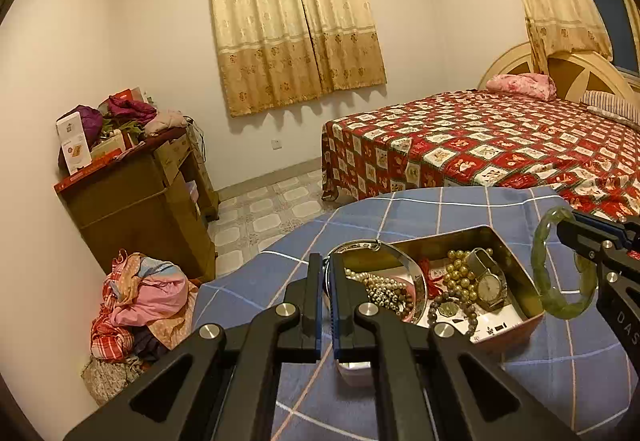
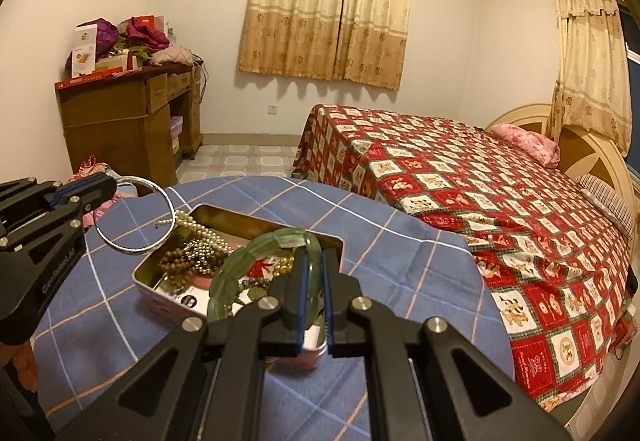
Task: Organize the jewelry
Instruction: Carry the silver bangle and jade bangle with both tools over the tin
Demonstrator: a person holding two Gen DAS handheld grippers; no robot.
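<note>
An open metal tin stands on a table under a blue plaid cloth. In the tin lie a pearl string, gold beads, a brown bead bracelet and a watch. My left gripper is shut on a thin silver bangle, which hangs over the tin's left end. At the tin's right end my right gripper is shut on a green jade bangle, held above the tin.
Beyond the table on the right is a bed with a red patterned cover. A cluttered wooden desk stands against the left wall. A heap of clothes lies on the tiled floor beside the table.
</note>
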